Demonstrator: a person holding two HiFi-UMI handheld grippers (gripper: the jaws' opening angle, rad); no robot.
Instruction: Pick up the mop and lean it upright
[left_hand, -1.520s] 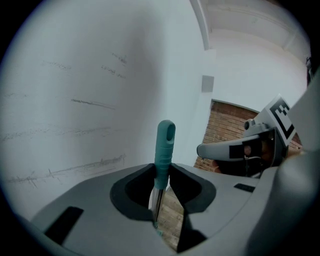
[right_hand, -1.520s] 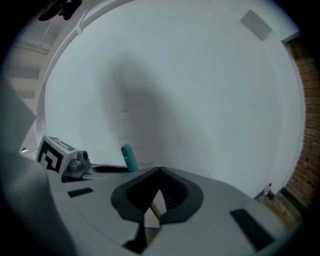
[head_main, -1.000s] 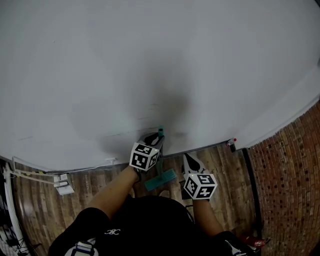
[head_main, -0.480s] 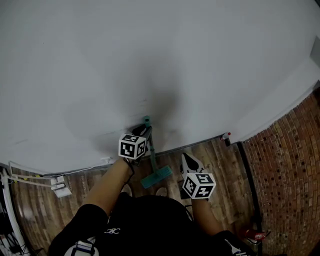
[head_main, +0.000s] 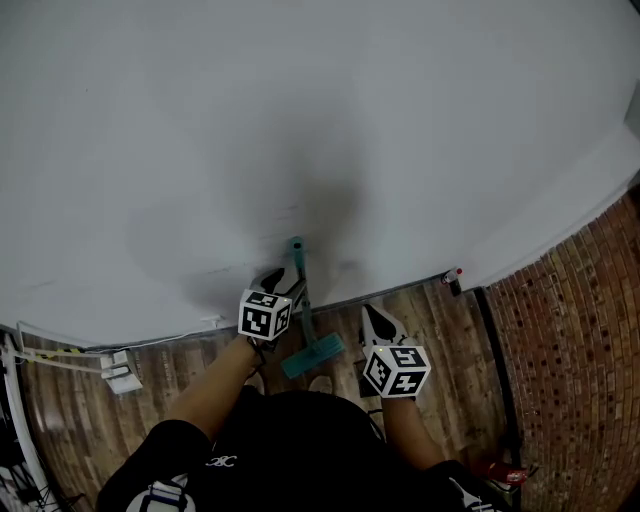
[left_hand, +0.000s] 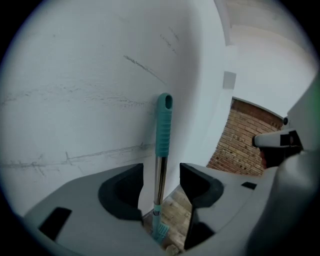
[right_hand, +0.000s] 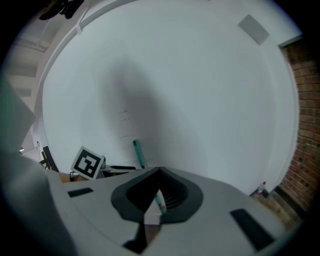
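The mop stands upright against the white wall (head_main: 300, 120), its teal grip (head_main: 296, 250) at the top and its teal head (head_main: 314, 356) on the wooden floor. In the left gripper view the teal grip (left_hand: 164, 125) and steel shaft (left_hand: 160, 175) run between the jaws. My left gripper (left_hand: 161, 186) is opening, with a gap on both sides of the shaft. In the head view the left gripper (head_main: 283, 284) sits just below the grip. My right gripper (head_main: 372, 318) hangs to the right of the mop, shut and holding nothing; its jaws (right_hand: 159, 172) meet at the tip.
A small bottle (head_main: 455, 280) stands at the baseboard to the right. A brick wall (head_main: 570, 340) closes the right side. A white power strip with a cable (head_main: 120, 371) lies on the floor at left. My shoes are just behind the mop head.
The left gripper has slid down and back from the handle's top and its jaws have parted off the shaft. The mop stays leaning on the wall. The right gripper is still.
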